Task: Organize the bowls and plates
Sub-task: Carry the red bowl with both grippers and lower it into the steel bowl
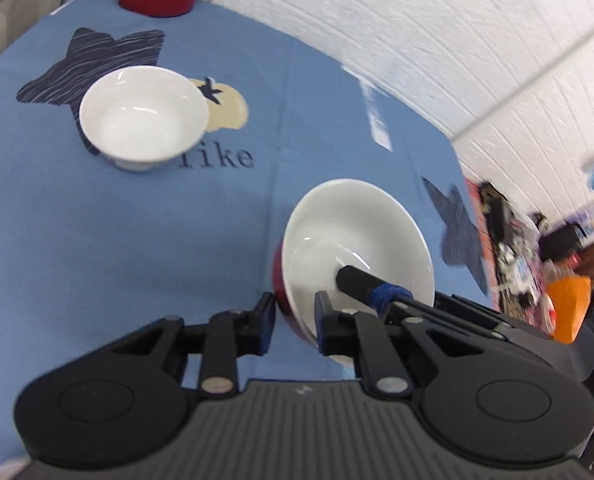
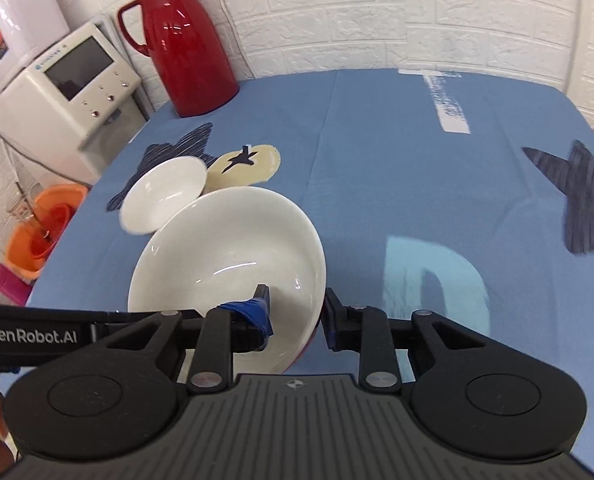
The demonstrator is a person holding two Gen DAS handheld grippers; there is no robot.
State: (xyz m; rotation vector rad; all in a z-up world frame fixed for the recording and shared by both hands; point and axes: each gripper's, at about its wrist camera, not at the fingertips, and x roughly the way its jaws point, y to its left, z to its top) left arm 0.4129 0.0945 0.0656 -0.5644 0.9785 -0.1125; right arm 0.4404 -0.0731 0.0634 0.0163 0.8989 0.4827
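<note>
left claw [image 1: 295, 314]: clamped on red bowl [image 1: 349, 248] rim
right claw [image 2: 297, 312]: same rim gripped
white bowl [image 1: 143, 118]: on table [image 1: 97, 240]

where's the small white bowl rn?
The small white ceramic bowl stands on the blue tablecloth, over the dark star print, left of the bigger red-sided white bowl both grippers straddle.

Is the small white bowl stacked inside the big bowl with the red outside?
No, the small white bowl stands by itself on the blue tablecloth, apart from the big bowl that both grippers straddle.
</note>
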